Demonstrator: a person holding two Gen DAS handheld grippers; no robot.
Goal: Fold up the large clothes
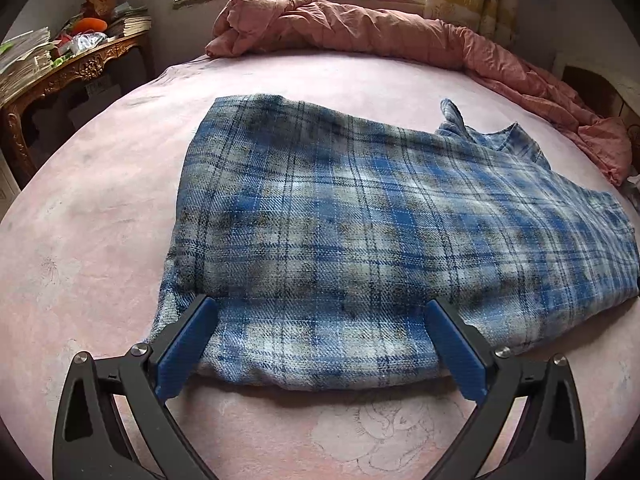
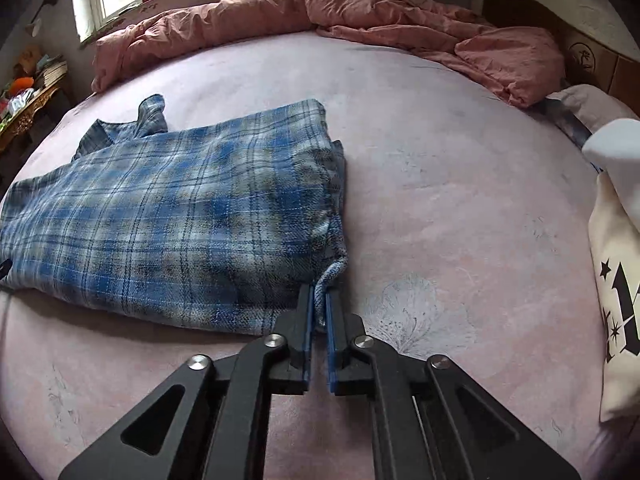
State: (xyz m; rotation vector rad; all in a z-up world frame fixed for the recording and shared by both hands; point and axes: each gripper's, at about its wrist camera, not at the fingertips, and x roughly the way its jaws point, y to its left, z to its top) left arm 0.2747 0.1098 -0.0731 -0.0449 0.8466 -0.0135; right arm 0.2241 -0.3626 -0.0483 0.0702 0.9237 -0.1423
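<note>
A blue and grey plaid shirt (image 1: pixel 360 220) lies folded over on the pink bed sheet (image 1: pixel 88 240). My left gripper (image 1: pixel 320 320) is open, its blue fingers (image 1: pixel 188 340) straddling the shirt's near folded edge. In the right wrist view the same shirt (image 2: pixel 180 216) lies to the left, collar (image 2: pixel 148 116) at the far side. My right gripper (image 2: pixel 319 304) is shut on the shirt's near right corner, which pokes up between the pads.
A crumpled pink duvet (image 1: pixel 380 36) lines the far side of the bed, also in the right wrist view (image 2: pixel 320 20). A carved wooden side table (image 1: pixel 68 76) with clutter stands at left. A cream printed bag (image 2: pixel 616 280) lies at the right edge.
</note>
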